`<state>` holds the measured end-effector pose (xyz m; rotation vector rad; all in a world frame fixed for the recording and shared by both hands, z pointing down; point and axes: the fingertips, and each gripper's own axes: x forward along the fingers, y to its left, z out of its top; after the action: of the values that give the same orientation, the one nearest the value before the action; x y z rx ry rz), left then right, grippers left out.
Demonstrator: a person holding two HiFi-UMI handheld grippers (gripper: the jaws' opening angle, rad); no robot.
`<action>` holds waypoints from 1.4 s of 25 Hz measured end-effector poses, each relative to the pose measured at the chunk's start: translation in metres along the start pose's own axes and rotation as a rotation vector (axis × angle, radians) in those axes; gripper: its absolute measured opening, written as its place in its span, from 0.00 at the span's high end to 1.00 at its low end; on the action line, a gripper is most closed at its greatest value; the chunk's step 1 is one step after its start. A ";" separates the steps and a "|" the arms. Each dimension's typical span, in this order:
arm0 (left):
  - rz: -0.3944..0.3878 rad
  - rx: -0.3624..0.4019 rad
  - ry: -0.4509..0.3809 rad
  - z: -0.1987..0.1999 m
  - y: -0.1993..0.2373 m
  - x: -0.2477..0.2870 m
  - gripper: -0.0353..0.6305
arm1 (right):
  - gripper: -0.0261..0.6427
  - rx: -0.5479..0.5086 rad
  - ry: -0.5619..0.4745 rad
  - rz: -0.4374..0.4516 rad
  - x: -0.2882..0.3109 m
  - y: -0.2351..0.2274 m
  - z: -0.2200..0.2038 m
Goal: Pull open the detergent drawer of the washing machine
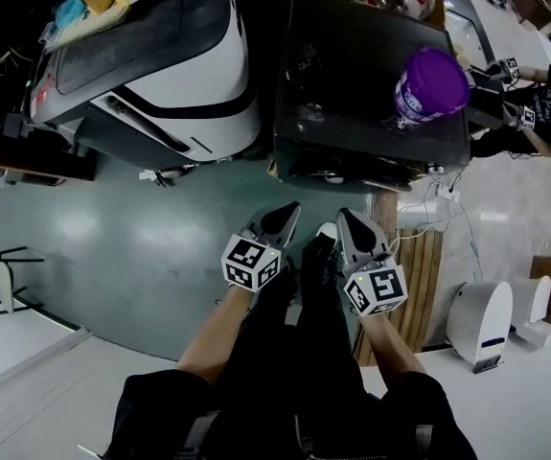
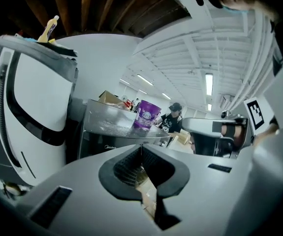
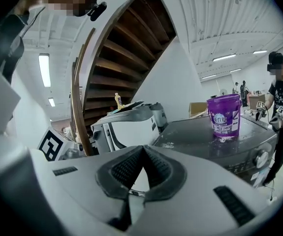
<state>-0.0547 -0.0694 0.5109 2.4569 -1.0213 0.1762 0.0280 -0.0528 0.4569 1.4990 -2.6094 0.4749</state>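
Note:
The dark washing machine (image 1: 352, 56) stands ahead of me, and a purple bucket (image 1: 431, 84) rests on its lid. From above I cannot make out the detergent drawer. The machine's dark front (image 2: 107, 144) shows in the left gripper view, and its control panel with a knob (image 3: 262, 159) in the right gripper view. My left gripper (image 1: 285, 220) and right gripper (image 1: 352, 223) hang side by side in front of my legs, short of the machine and over the floor. Both point toward it. Each has its jaws meeting at the tips with nothing held, seen at the left gripper (image 2: 141, 145) and the right gripper (image 3: 142, 147).
A white and grey washing machine (image 1: 160, 65) stands left of the dark one, with bottles on top. Another person (image 1: 548, 113) holding grippers stands at the right. A wooden pallet (image 1: 419, 276) and white appliances (image 1: 481, 319) lie to my right, and a chair (image 1: 2, 276) to my left.

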 end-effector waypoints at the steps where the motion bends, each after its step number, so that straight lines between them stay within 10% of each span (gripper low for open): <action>1: -0.022 -0.033 -0.017 -0.001 -0.001 0.004 0.91 | 0.95 0.003 0.003 -0.001 0.001 -0.001 0.000; 9: -0.097 -0.364 -0.129 -0.015 0.016 0.030 0.88 | 0.95 0.010 0.028 -0.004 0.003 -0.017 -0.006; 16: -0.139 -0.710 -0.282 -0.022 0.049 0.051 0.56 | 0.95 0.017 0.054 0.003 0.012 -0.032 -0.008; 26: -0.048 -0.916 -0.324 -0.060 0.092 0.102 0.50 | 0.95 0.032 0.098 0.015 0.020 -0.050 -0.014; 35: -0.137 -1.085 -0.492 -0.060 0.117 0.137 0.47 | 0.95 0.047 0.152 0.011 0.016 -0.068 -0.028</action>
<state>-0.0346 -0.1999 0.6466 1.5445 -0.7911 -0.8438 0.0758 -0.0887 0.5021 1.4029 -2.5080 0.6297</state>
